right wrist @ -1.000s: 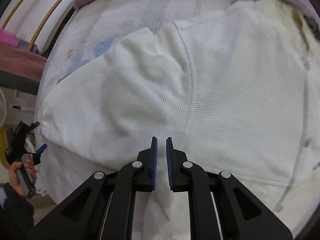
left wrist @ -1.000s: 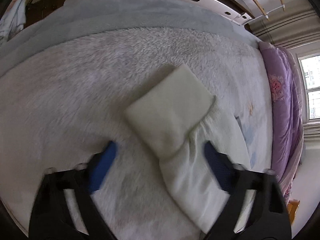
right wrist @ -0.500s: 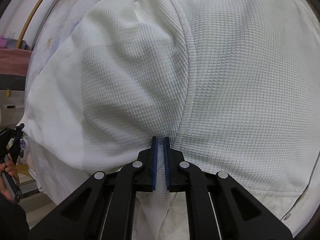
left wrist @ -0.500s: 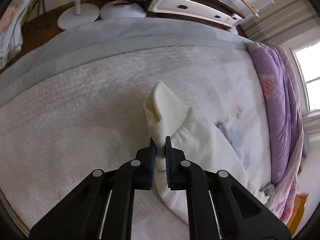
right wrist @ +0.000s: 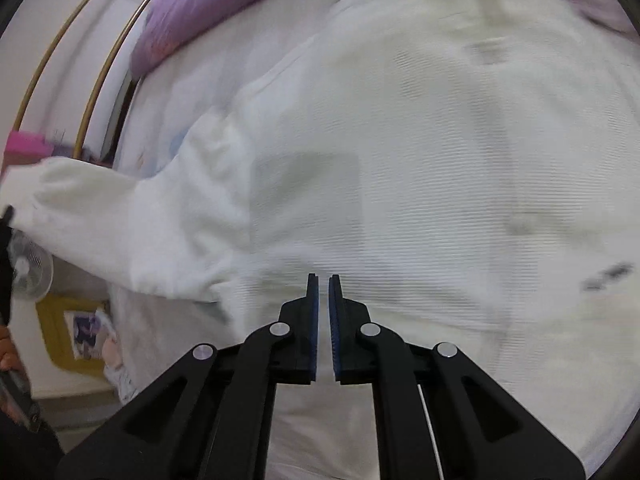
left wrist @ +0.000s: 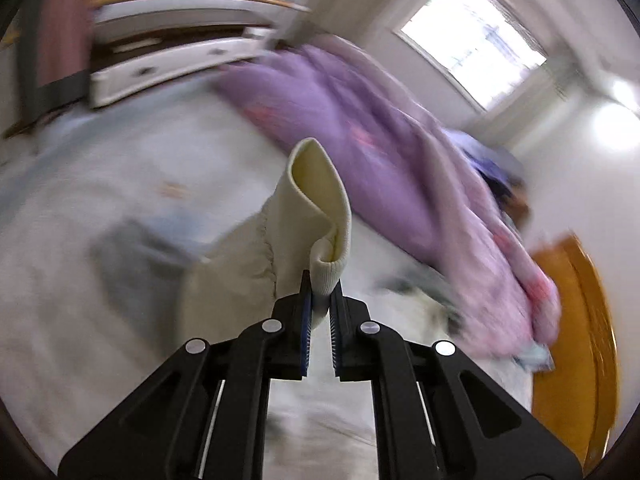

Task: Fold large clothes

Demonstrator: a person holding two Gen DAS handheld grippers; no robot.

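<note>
A fluffy white bed [left wrist: 80,280] carries a purple quilt [left wrist: 380,132] along its far right side. The white waffle-knit garment [right wrist: 420,160] lies spread across the bed, soft and limp, likely light, so best gripped at hems or cuffs. Its sleeve [right wrist: 120,232] trails left. The left gripper [left wrist: 320,300] pinches the ribbed cuff [left wrist: 320,208], raised off the bed. The right gripper [right wrist: 323,292] is nearly closed; whether it holds fabric is unclear.

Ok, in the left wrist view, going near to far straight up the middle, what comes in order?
Left hand-held gripper → cream sleeve cuff pinched in it → purple quilt → window.
</note>
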